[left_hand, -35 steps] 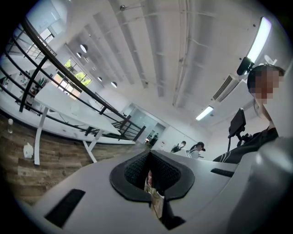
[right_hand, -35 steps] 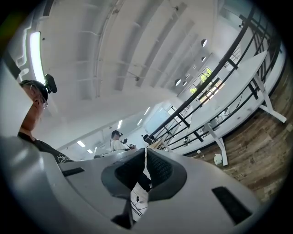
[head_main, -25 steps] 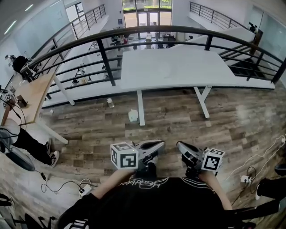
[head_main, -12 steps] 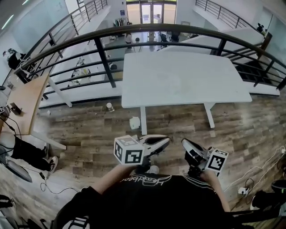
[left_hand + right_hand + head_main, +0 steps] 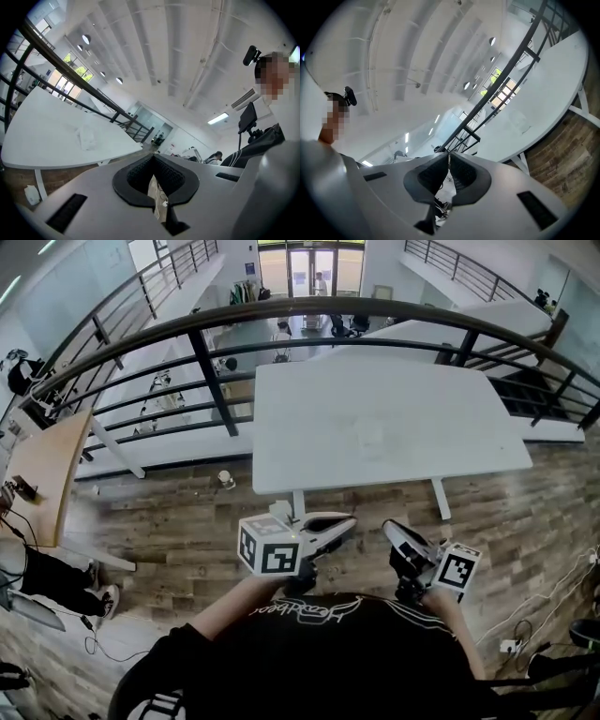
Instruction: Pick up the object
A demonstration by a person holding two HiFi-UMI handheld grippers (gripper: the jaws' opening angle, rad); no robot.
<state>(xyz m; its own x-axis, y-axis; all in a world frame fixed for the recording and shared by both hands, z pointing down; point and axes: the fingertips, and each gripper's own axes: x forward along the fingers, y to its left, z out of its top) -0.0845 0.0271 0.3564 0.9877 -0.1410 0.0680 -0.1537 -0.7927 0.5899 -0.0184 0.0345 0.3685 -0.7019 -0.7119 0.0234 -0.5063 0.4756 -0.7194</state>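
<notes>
A white table [image 5: 441,427] stands ahead of me, past a strip of wooden floor. On its top lies a small, pale, crumpled thing [image 5: 370,439], faint in the head view; it also shows in the left gripper view [image 5: 87,137] and the right gripper view [image 5: 520,123]. My left gripper [image 5: 349,521] is held low near my chest, short of the table's near edge, with its jaws shut and nothing between them [image 5: 153,157]. My right gripper [image 5: 389,526] is beside it, also shut and empty [image 5: 448,153]. Both are well apart from the pale thing.
A black curved railing [image 5: 206,371] runs behind the table. A small white box [image 5: 281,512] and a cup [image 5: 225,480] sit on the floor by the table's left leg [image 5: 298,502]. A wooden desk [image 5: 42,474] stands at the left, and cables [image 5: 562,582] lie at the right.
The table has come nearer and larger in the head view. Both grippers have risen a little toward its near edge, still shut.
</notes>
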